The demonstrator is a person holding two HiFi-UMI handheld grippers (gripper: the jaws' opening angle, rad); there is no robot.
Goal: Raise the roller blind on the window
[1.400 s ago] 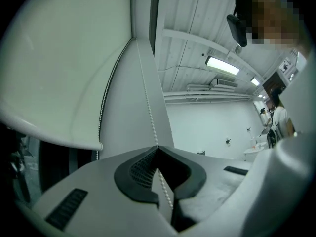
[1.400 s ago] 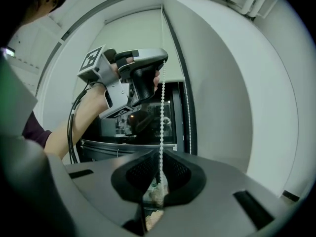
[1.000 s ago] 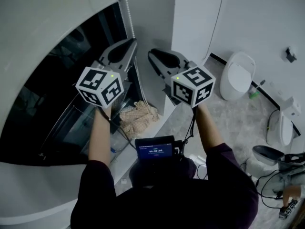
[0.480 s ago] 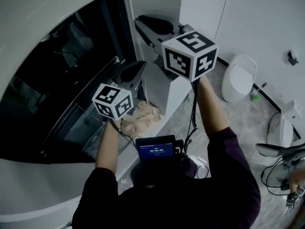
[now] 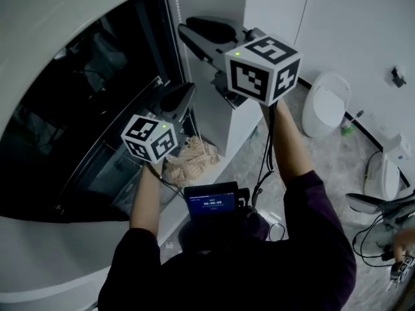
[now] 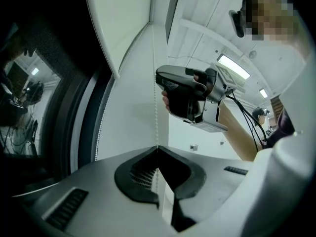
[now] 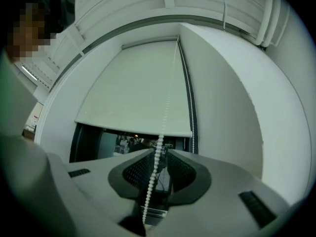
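The pale roller blind (image 7: 133, 98) covers the upper part of the window, and dark glass shows under its bottom bar. Its white bead chain (image 7: 157, 157) hangs at the right edge of the window. My right gripper (image 7: 159, 152) is the higher one. Its jaws have just been opening, and the chain runs loose through the gap between them. Lower down, my left gripper (image 6: 157, 148) is shut on the bead chain (image 6: 155, 83), its tips pinching it. In the head view the right gripper (image 5: 185, 30) is above the left gripper (image 5: 187, 91), both next to the chain (image 5: 174, 18).
A crumpled beige cloth (image 5: 189, 157) lies on the sill below the grippers. White toilets (image 5: 324, 102) stand on the floor at the right, with cables (image 5: 376, 245) near them. A small lit screen (image 5: 211, 203) sits at the person's chest. The white wall (image 5: 214, 115) is just right of the chain.
Since a second ago the right gripper rose up along the chain while the left one sank. Over the last half second both stayed almost in place.
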